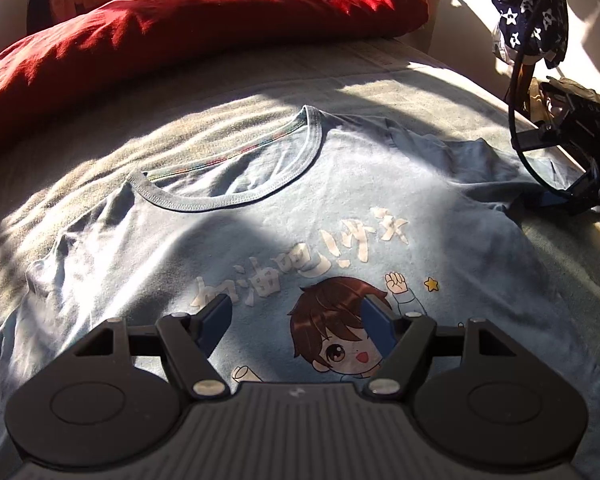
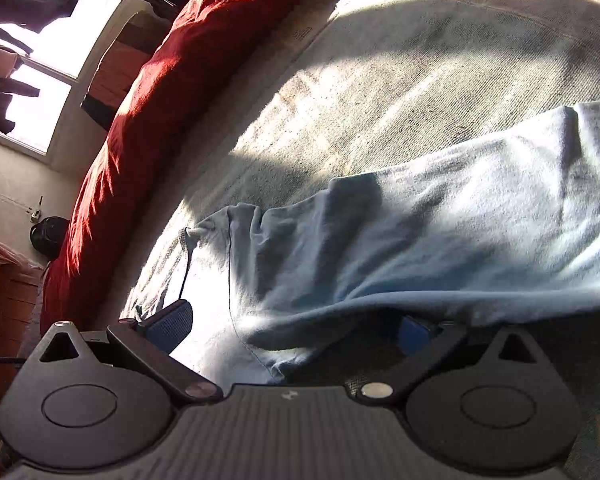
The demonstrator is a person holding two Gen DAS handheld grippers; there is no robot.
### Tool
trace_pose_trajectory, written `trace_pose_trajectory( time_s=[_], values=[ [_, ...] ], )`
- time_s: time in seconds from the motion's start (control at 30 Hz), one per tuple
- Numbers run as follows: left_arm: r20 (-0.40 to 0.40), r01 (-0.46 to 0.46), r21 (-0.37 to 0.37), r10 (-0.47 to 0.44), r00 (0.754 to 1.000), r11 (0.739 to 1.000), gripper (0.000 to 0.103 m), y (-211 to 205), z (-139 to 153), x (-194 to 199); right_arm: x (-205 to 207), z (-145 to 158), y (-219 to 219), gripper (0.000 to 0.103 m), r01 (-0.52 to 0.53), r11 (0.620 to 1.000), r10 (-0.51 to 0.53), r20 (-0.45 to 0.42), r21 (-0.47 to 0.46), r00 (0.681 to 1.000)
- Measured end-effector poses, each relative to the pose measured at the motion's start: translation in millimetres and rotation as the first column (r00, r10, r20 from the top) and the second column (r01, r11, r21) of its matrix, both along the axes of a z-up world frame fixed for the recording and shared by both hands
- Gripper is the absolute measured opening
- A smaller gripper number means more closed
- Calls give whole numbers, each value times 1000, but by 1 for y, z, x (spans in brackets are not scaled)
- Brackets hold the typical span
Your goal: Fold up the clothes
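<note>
Two grippers over the bed [image 1: 80, 152]: the light blue T-shirt [image 1: 260, 232] lies front-up and flat, collar at the far side, below the red pillow [image 1: 180, 32]. Left gripper [image 1: 296, 320] hangs spread above the cartoon print, pinching nothing. Right gripper [image 2: 292, 332], jaws apart, sits at the shirt's right sleeve [image 2: 380, 248], cloth draped over one finger; grip, I cannot tell.

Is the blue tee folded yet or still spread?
Spread: the blue tee lies flat, print up, with its neckline and both sleeves out. No fold is visible.
</note>
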State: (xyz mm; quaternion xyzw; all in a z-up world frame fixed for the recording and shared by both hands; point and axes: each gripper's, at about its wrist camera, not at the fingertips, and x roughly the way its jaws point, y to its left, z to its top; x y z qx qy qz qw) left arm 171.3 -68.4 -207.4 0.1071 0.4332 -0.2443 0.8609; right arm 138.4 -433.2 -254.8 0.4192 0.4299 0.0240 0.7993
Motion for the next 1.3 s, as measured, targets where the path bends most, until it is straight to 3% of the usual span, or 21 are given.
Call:
trace_pose_trajectory(
  time_s=[0.13, 0.2, 0.3, 0.43, 0.57, 0.7, 0.77, 0.9, 0.97, 1.03, 1.13, 1.2, 1.3],
  values=[
    [32, 43, 9, -44, 999, 999, 72, 7, 8, 8, -23, 21, 30, 103, -121, 992, 120, -18, -46, 993],
    [36, 54, 5, -54, 998, 999, 72, 9, 7, 15, -24, 35, 54, 103, -209, 972, 214, 42, -104, 976],
    [14, 48, -9, -48, 999, 999, 71, 12, 2, 20, -2, 38, 88, 103, -310, 943, 324, 119, -117, 939],
    [-45, 35, -15, -35, 998, 999, 71, 24, -8, 8, 16, 19, 119, 103, -389, 898, 407, 51, -206, 912],
    [-127, -19, -8, 17, 992, 1000, 72, 49, -22, -28, -20, 14, 112, 103, -420, 859, 431, -27, -292, 902],
    [-133, -13, 16, 15, 991, 1000, 73, 57, -13, -54, -42, 24, 109, 103, -457, 827, 444, -117, -327, 888],
    [-106, -21, 1, 21, 994, 1000, 73, 58, -5, -52, -40, 40, 115, 103, -449, 809, 462, -64, -379, 885],
    [-16, -34, -21, 33, 999, 999, 74, 55, 0, -20, -6, 49, 146, 103, -496, 748, 554, 3, -441, 832],
    [-26, -50, -39, 49, 998, 998, 74, 56, -6, -3, 9, 42, 159, 103, -519, 742, 574, 2, -425, 819],
    [-92, -98, -39, 94, 991, 994, 74, 62, -17, 3, 17, 35, 169, 103, -535, 741, 584, -3, -406, 811],
    [-141, -143, -74, 132, 981, 987, 75, 81, -24, -17, 7, 24, 168, 103, -544, 751, 572, -42, -375, 819],
    [-165, -143, -67, 130, 978, 987, 75, 87, -20, -29, -3, 18, 164, 103, -546, 757, 563, -65, -358, 824],
    [-184, -167, -85, 150, 971, 982, 74, 99, -1, -22, -9, 22, 163, 103, -569, 737, 579, -95, -364, 810]
  ],
)
